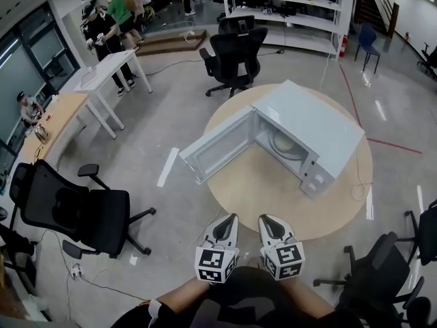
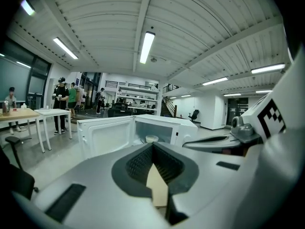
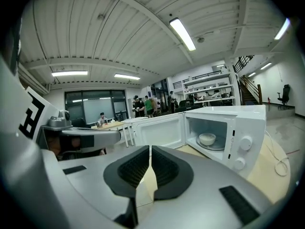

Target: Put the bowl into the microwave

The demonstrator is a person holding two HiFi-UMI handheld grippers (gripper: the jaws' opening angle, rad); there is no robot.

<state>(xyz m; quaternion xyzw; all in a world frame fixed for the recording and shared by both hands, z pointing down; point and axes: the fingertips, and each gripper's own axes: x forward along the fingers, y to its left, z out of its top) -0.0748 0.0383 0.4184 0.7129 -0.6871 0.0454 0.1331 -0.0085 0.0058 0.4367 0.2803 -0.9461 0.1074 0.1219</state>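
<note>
The microwave (image 1: 311, 132) stands on the round surface (image 1: 259, 190) with its door (image 1: 218, 145) swung wide open. The bowl (image 3: 207, 139) sits inside it on the turntable. Left tongs (image 2: 153, 149) and right tongs (image 3: 150, 149) are both clenched on nothing, side by side near the surface's edge.

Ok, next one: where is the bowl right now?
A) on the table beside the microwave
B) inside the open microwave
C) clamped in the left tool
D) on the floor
B: the right gripper view shows the bowl sitting on the turntable inside the microwave, its door swung open. The left tool and right tool are both shut on nothing.
</note>
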